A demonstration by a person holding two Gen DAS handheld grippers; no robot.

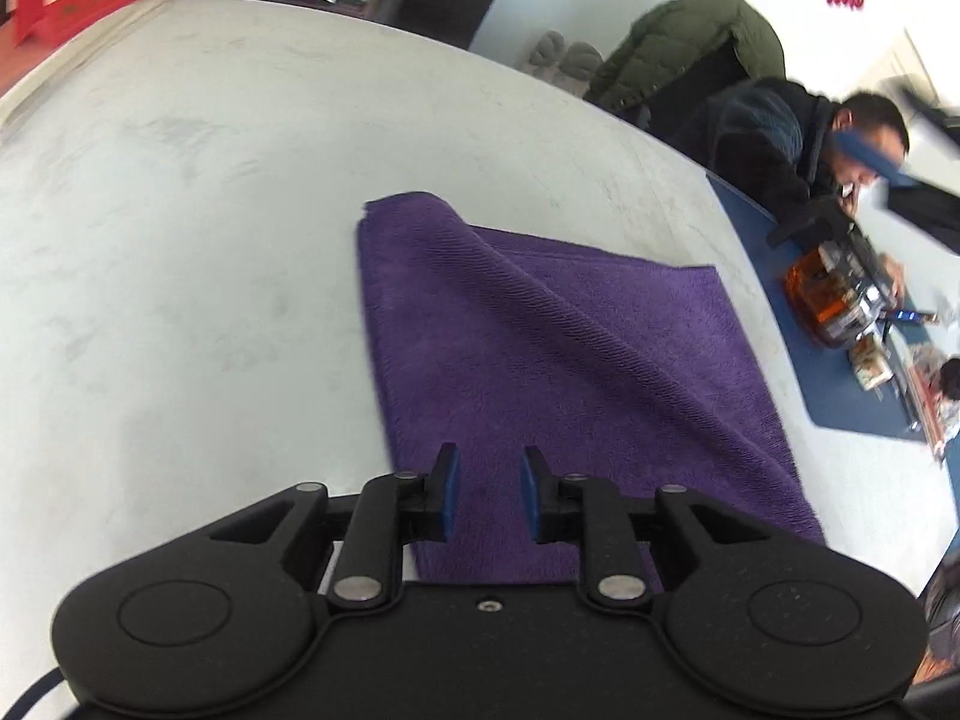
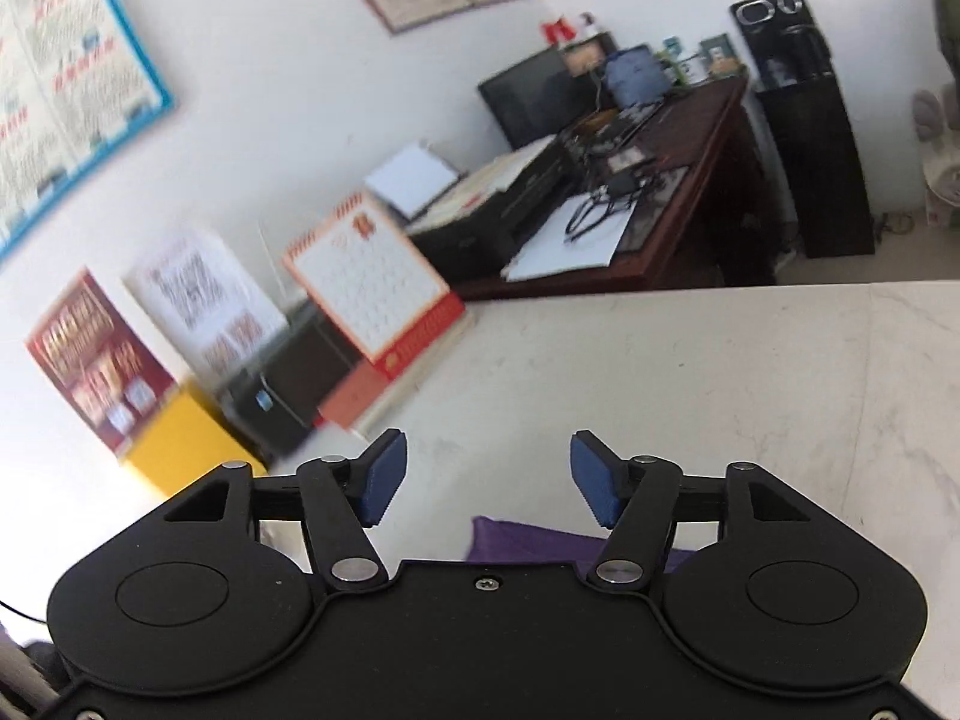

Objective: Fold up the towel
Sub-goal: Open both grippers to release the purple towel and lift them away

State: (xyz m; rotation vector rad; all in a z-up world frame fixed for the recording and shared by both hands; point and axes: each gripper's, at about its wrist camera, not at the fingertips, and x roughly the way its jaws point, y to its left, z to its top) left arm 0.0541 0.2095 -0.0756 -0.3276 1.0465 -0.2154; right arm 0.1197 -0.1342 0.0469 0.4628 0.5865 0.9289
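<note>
left gripper (image 1: pixel 491 495): hanging over the near end of the towel, fingers a little apart, nothing pinched between them.
right gripper (image 2: pixel 489 480): lifted off, aimed out across the table (image 2: pixel 750 372), fingers wide apart and empty.
towel (image 1: pixel 540 360): purple, lying folded on the table toward its right edge, one diagonal ridge running across the top layer.
step: looks like a fold just got laid down and let go.
next: I'd guess smooth that ridge, or re-pinch two corners for another fold.
far: a person (image 1: pixel 840 138) sits past the table's far right edge.
</note>
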